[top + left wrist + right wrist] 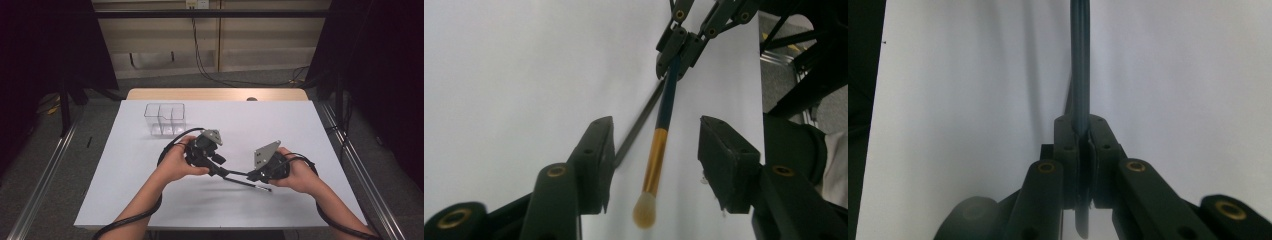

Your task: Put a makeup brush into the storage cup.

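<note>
A thin brush (655, 160) with a dark blue handle, gold ferrule and pale tuft hangs just above the white table (300, 130). My right gripper (1084, 130) is shut on the blue handle (1080, 60), which runs straight away from its camera. In the left gripper view that gripper (676, 57) pinches the handle at the top. My left gripper (656, 132) is open, one jaw on each side of the gold ferrule with a gap on both sides. In the high view the left gripper (223, 171) and right gripper (251, 176) point toward each other, the brush (235, 173) between them.
A clear plastic container (165, 119) with several compartments stands at the back left of the table. A wooden edge (215, 93) runs behind the white surface. Metal rails (350, 155) flank the table, and cables trail from both grippers.
</note>
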### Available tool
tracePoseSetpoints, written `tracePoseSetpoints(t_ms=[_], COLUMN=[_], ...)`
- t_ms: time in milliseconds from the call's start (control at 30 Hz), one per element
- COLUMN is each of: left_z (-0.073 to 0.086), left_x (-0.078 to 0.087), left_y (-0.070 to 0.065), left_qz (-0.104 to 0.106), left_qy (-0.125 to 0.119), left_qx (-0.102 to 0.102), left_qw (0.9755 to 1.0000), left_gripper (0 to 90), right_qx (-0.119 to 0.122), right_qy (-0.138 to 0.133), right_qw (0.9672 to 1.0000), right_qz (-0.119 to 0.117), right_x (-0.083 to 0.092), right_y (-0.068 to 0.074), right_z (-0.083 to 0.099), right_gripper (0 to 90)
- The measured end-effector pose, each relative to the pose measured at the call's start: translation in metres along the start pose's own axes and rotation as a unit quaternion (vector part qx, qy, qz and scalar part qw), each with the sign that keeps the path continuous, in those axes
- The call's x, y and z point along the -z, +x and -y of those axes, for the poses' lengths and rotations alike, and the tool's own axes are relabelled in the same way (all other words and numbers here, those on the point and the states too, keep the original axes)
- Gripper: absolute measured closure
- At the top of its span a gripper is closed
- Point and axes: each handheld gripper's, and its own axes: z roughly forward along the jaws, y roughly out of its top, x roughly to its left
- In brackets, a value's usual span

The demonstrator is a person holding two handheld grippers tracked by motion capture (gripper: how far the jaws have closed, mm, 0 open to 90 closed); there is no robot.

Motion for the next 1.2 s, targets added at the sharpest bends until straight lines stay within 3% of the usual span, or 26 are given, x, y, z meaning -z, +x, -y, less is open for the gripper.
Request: tracePoseSetpoints(t_ms=[167,267,300,333,500,733,767,1067,1200], left_z=[0.006,0.009,0.011,0.011,0.018,0.024,0.026,0.035,0.036], left_x=[0.004,0.005,0.005,0.005,0.005,0.005,0.005,0.006,0.006], left_y=[0.000,0.000,0.000,0.000,0.001,0.002,0.002,0.003,0.004], left_qz=[-0.001,-0.008,-0.005,-0.005,-0.013,-0.018,-0.022,-0.043,-0.043], left_qy=[-0.026,-0.042,-0.067,-0.067,-0.118,-0.145,-0.160,-0.210,-0.214], left_qx=[0.005,0.009,0.019,0.019,0.023,0.025,0.024,0.036,0.043], left_qw=[0.9997,0.9991,0.9975,0.9975,0.9927,0.9889,0.9867,0.9761,0.9749], left_gripper=[42.1,32.0,27.4,25.0,15.1,9.7,7.1,4.7,3.7], right_qx=[-0.005,-0.010,-0.015,-0.015,-0.025,-0.036,-0.037,-0.047,-0.053], right_qy=[-0.004,-0.008,-0.012,-0.012,-0.020,-0.036,-0.041,-0.063,-0.074], right_qw=[1.0000,0.9999,0.9998,0.9998,0.9995,0.9987,0.9984,0.9968,0.9958], right_qz=[0.004,0.004,0.004,0.004,0.006,0.005,0.005,0.009,0.012], right_x=[0.000,0.000,0.000,0.000,0.000,-0.002,-0.002,-0.002,-0.002], right_y=[0.000,0.000,0.000,0.000,0.000,0.002,0.001,0.001,0.002], right_z=[0.003,0.005,0.006,0.006,0.010,0.012,0.012,0.013,0.013], right_gripper=[85.3,85.2,85.2,85.2,85.2,85.2,85.2,85.2,85.2])
